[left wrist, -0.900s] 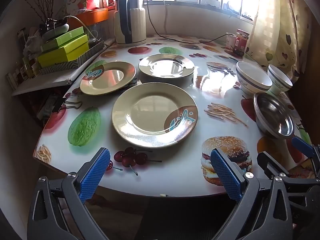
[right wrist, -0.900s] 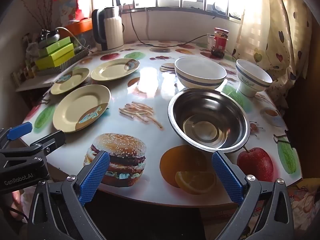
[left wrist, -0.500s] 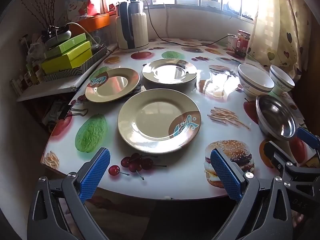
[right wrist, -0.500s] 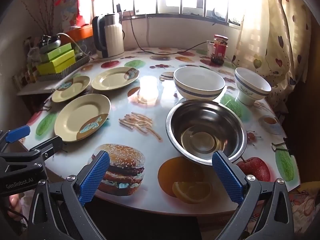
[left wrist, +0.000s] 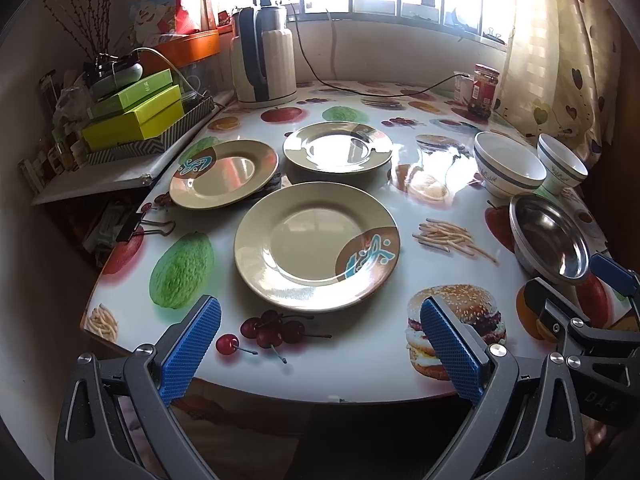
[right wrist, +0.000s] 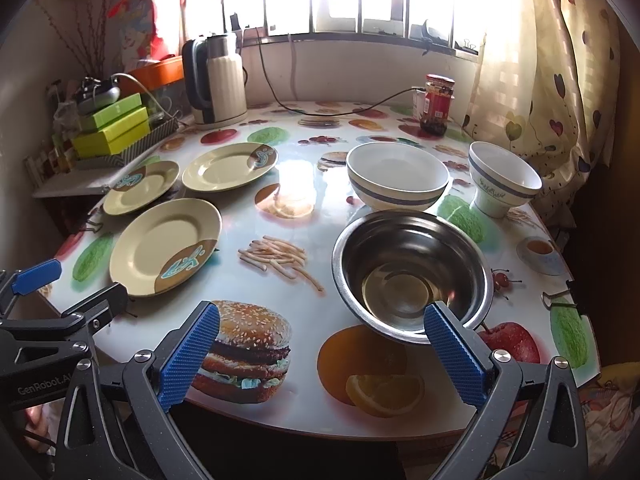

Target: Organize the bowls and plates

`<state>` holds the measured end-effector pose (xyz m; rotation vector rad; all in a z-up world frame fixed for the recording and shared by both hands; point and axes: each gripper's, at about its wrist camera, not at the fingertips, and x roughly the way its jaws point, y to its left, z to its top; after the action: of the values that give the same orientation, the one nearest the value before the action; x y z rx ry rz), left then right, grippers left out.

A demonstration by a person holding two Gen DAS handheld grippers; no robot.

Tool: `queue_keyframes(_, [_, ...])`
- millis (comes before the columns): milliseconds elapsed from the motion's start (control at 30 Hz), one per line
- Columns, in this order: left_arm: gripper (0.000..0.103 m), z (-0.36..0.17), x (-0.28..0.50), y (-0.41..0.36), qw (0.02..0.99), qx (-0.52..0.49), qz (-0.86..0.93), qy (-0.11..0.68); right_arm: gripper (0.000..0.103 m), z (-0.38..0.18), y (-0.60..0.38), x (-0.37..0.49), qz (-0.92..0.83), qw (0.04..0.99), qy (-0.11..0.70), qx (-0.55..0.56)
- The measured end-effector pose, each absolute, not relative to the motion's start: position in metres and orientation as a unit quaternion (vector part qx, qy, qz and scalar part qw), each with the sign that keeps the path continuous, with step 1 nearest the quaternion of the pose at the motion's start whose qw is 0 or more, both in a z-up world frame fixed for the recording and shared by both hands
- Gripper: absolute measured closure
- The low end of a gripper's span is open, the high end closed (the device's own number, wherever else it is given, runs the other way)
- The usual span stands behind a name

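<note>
Steel round mixing bowl [right wrist: 412,276] now sits closer at your spread right gripper's [right wrist: 320,356] 1 o'clock; left gripper [left wrist: 320,348], equally spread and empty, has neared the beige round plate [left wrist: 316,246], nothing grasped.

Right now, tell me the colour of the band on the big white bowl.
Blue-grey band around the big white bowl, clearest in the right wrist view.

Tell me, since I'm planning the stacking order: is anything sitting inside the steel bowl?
No, the steel bowl shows only its bare shiny bottom in the right wrist view.
</note>
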<state>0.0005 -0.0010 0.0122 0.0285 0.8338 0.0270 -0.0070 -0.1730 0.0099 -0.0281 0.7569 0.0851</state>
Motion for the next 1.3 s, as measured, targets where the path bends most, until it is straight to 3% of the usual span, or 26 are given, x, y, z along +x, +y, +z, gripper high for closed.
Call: queue_keyframes(1300, [0.003,0.0092,-0.0001,0.0006,0.914,0.007,0.015,0.405,0.000,0.0073,-0.1755,-0.0079,0.040,0.927,0.373,-0.010])
